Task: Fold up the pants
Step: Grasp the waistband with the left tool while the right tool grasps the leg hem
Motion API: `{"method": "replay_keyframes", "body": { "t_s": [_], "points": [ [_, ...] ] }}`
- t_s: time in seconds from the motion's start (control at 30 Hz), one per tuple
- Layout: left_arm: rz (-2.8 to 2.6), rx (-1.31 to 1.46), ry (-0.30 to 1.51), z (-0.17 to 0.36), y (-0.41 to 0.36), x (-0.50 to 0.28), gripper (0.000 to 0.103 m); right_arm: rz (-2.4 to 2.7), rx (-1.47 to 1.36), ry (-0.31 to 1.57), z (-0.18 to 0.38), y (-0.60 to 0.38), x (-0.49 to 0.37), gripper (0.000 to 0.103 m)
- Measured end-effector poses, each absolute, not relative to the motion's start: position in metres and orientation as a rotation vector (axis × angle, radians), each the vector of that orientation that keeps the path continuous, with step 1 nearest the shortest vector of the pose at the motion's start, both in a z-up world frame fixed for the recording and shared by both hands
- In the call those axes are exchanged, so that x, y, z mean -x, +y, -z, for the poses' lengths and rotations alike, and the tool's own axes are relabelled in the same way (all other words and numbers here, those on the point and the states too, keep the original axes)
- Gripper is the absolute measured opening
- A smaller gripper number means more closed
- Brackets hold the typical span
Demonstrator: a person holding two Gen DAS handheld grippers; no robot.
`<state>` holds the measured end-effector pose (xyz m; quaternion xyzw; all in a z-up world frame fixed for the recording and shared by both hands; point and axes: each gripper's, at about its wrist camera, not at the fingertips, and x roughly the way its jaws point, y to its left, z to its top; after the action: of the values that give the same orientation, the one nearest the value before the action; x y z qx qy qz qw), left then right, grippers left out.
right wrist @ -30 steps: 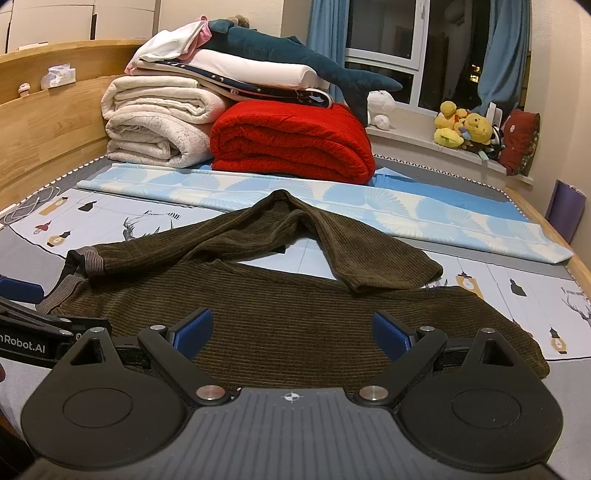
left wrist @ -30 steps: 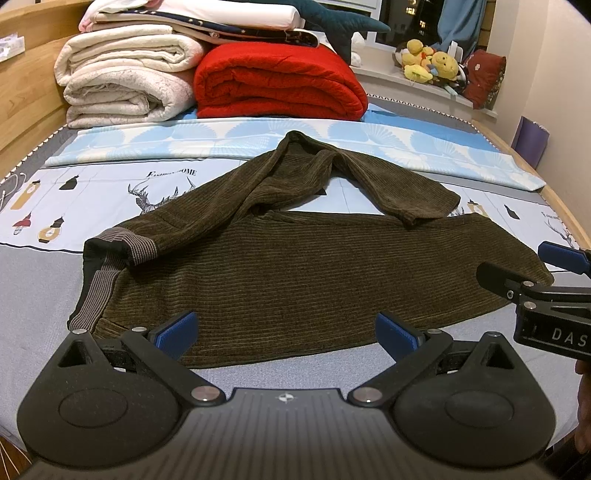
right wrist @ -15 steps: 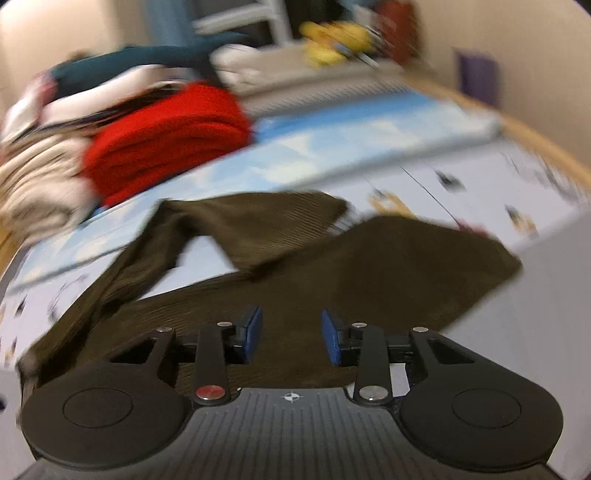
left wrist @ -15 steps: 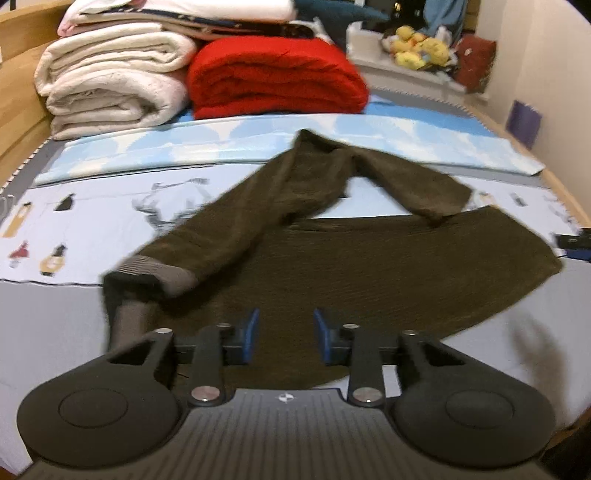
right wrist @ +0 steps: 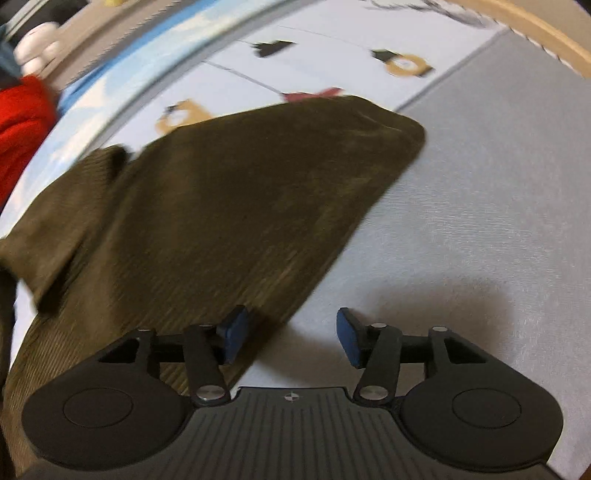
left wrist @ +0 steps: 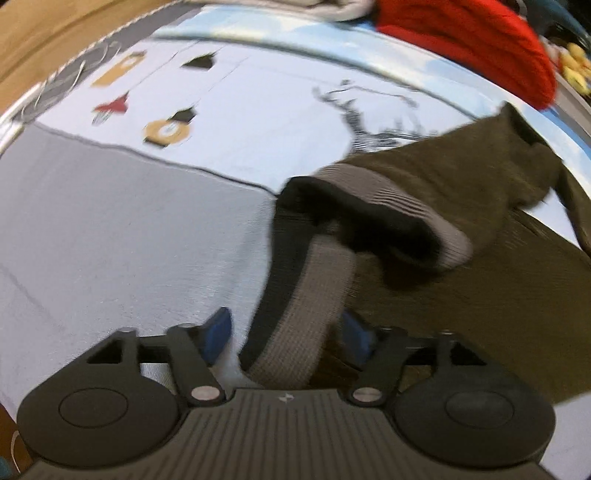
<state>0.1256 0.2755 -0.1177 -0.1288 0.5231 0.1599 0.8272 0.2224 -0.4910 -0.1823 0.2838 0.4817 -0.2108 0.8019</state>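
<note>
Dark olive corduroy pants (left wrist: 461,206) lie spread on the bed. Their grey ribbed waistband (left wrist: 306,295) runs down between the blue pads of my left gripper (left wrist: 284,332), which is open around it. In the right wrist view the other end of the pants (right wrist: 229,206) lies on the grey sheet. My right gripper (right wrist: 291,338) is open at the cloth's near edge: its left pad (right wrist: 234,334) is over the fabric, its right pad (right wrist: 349,341) over bare sheet.
The bed sheet (left wrist: 110,236) is grey with a pale printed panel (left wrist: 258,110) behind. A red folded blanket (left wrist: 472,40) sits at the far side. The wooden bed frame (right wrist: 546,33) edges the mattress at right.
Both grippers have dropped close to the bed and spread apart, left to the waistband, right to the other end. Both jaws were narrow half a second ago and are wider now.
</note>
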Motion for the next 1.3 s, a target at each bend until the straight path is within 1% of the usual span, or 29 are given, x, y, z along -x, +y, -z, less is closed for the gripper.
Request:
{"method": "replay_keyframes", "body": {
  "t_s": [0.07,0.1,0.13,0.17,0.2,0.27,0.3,0.33,0.4,0.43,0.5,0.57,0.6,0.7,0.9,1.0,1.1,1.13,1.17,1.2,1.23,1.27,1.3],
  "points": [
    [-0.338,0.311,1.137,0.129,0.285,-0.132,0.079,0.442,-0.617,1.007,0.187,-0.495,-0.227,0.068],
    [-0.332,0.333,1.150,0.135,0.287,-0.135,0.079,0.435,-0.616,0.997,0.187,-0.495,-0.230,0.076],
    [-0.323,0.360,1.161,0.140,0.290,-0.138,0.079,0.432,-0.614,0.990,0.187,-0.493,-0.233,0.080],
    [-0.311,0.389,1.171,0.147,0.292,-0.141,0.081,0.429,-0.610,0.983,0.188,-0.493,-0.237,0.081],
    [-0.303,0.404,1.177,0.150,0.292,-0.143,0.084,0.426,-0.600,0.980,0.189,-0.490,-0.240,0.082],
    [-0.297,0.368,1.174,0.155,0.284,-0.150,0.086,0.425,-0.572,0.975,0.190,-0.487,-0.244,0.081],
    [-0.291,0.329,1.171,0.155,0.278,-0.152,0.086,0.429,-0.560,0.967,0.190,-0.486,-0.247,0.070],
    [-0.283,0.291,1.171,0.155,0.272,-0.153,0.085,0.439,-0.542,0.957,0.189,-0.487,-0.249,0.046],
    [-0.270,0.216,1.168,0.152,0.259,-0.154,0.071,0.477,-0.537,0.948,0.186,-0.496,-0.244,0.019],
    [-0.267,0.197,1.172,0.150,0.255,-0.154,0.067,0.474,-0.580,0.939,0.184,-0.503,-0.240,0.014],
    [-0.265,0.191,1.176,0.143,0.254,-0.151,0.049,0.479,-0.639,0.918,0.179,-0.514,-0.233,0.012],
    [-0.234,0.207,1.173,0.135,0.252,-0.145,0.038,0.471,-0.637,0.907,0.170,-0.518,-0.226,0.012],
    [-0.217,0.202,1.171,0.130,0.249,-0.141,0.036,0.460,-0.626,0.899,0.164,-0.519,-0.222,0.012],
    [-0.150,0.171,1.171,0.120,0.234,-0.131,0.033,0.445,-0.583,0.880,0.147,-0.522,-0.204,0.011],
    [0.004,0.079,1.212,0.108,0.209,-0.093,0.032,0.496,-0.548,0.952,0.136,-0.551,-0.145,0.011],
    [0.012,-0.064,1.250,0.111,0.207,-0.073,0.032,0.434,-0.540,1.090,0.149,-0.564,-0.116,0.011],
    [-0.045,-0.154,1.321,0.123,0.220,-0.061,0.033,0.222,-0.531,1.299,0.173,-0.562,-0.090,0.012],
    [-0.056,-0.158,1.347,0.126,0.225,-0.058,0.034,0.165,-0.550,1.341,0.179,-0.563,-0.081,0.014],
    [-0.066,-0.140,1.366,0.128,0.229,-0.056,0.039,0.123,-0.573,1.346,0.180,-0.567,-0.074,0.015],
    [-0.075,-0.120,1.368,0.128,0.232,-0.056,0.043,0.088,-0.596,1.311,0.176,-0.573,-0.069,0.021],
    [-0.085,-0.115,1.357,0.125,0.233,-0.056,0.044,0.081,-0.618,1.262,0.171,-0.582,-0.064,0.033],
    [-0.100,-0.106,1.337,0.121,0.234,-0.059,0.045,0.103,-0.643,1.217,0.167,-0.593,-0.059,0.039],
    [-0.114,-0.098,1.319,0.117,0.235,-0.062,0.049,0.154,-0.669,1.180,0.164,-0.606,-0.053,0.044]
  ]
}}
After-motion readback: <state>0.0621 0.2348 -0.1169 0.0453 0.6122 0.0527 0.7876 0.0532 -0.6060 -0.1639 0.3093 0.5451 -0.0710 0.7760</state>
